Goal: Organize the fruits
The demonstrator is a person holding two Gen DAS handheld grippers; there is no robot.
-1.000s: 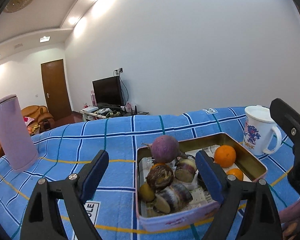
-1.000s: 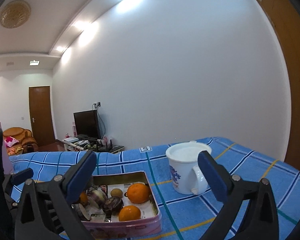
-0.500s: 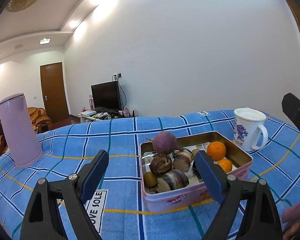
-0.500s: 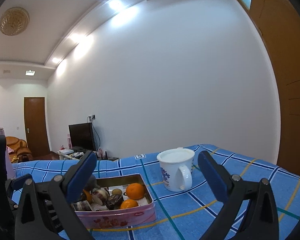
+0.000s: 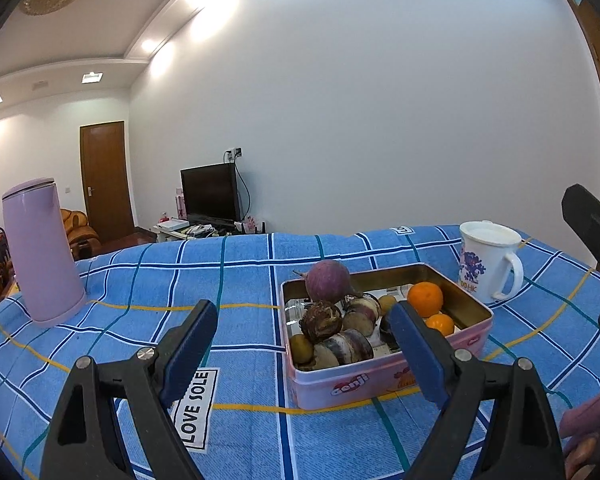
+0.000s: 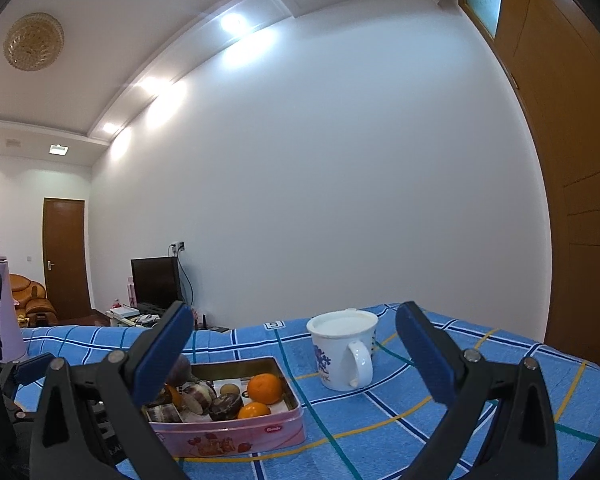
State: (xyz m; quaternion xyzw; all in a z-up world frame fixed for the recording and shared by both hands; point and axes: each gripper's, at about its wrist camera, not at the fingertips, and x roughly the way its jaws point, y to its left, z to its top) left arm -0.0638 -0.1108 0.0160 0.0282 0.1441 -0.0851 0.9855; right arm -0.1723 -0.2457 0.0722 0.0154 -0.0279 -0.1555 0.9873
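A pink metal tin (image 5: pixel 340 386) stands on the blue checked cloth; it also shows in the right wrist view (image 6: pixel 228 438). It holds a purple round fruit (image 5: pixel 327 281), two oranges (image 5: pixel 425 298), brown and striped purple fruits (image 5: pixel 322 320) and small yellow-green ones. My left gripper (image 5: pixel 304 354) is open and empty, held back from the tin's near side. My right gripper (image 6: pixel 292 354) is open and empty, raised above the table, with the tin at lower left.
A white mug (image 5: pixel 487 265) with a blue print stands right of the tin, also in the right wrist view (image 6: pixel 343 350). A lilac kettle (image 5: pixel 42 252) stands at far left. The blue cloth (image 5: pixel 228 280) covers the table. A wooden door (image 6: pixel 572 160) is at right.
Both grippers have drawn back and tilted up from the tin, which now looks smaller and lower in both views. Both stay open and empty.
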